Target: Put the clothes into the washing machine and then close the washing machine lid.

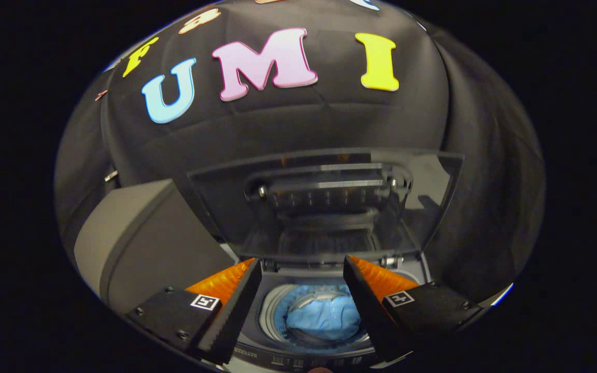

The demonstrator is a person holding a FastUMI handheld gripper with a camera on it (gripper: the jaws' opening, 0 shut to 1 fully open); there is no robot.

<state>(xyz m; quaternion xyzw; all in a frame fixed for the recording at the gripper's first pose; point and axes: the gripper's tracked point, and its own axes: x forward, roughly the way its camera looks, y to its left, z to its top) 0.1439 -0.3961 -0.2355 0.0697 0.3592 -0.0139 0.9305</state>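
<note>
I look down on a top-loading washing machine (407,269) with a grey body. Its dark glass lid (324,202) stands raised upright behind the drum opening. A light blue garment (324,316) lies crumpled inside the drum (272,311), seen between my fingers and below them. My gripper (302,269) hovers above the opening, open, with nothing between its fingers. The lid's lower edge is just beyond the fingertips.
A grey box-like appliance (138,243) stands to the left of the machine. Black cloth closes the booth behind and at both sides. The machine's control strip (298,360) runs along its near edge.
</note>
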